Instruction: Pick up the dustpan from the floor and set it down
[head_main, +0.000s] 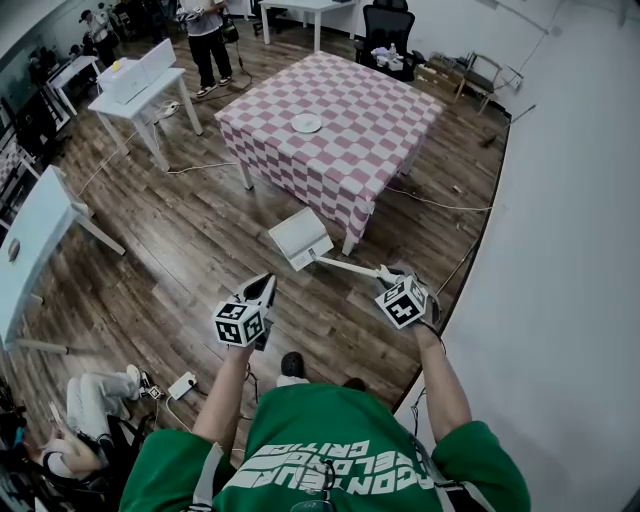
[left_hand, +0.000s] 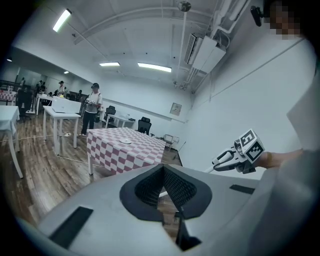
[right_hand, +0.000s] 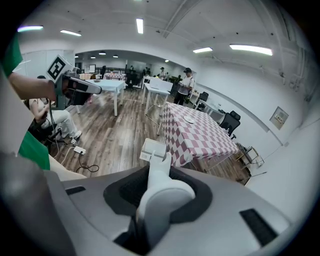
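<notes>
My right gripper (right_hand: 164, 182) is clenched on the dustpan's white handle (head_main: 350, 266), which fills its jaws. My left gripper (left_hand: 162, 172) has its tips pinched together with nothing in them. The dustpan (head_main: 299, 237) sits out ahead, beside the near corner of the checked table (head_main: 380, 110). Its tray looks plain white inside, and I cannot tell whether it clears the wooden floor (head_main: 200, 250). Farther off, a small plate (head_main: 307, 123) sits on the table, its contents too small to read.
</notes>
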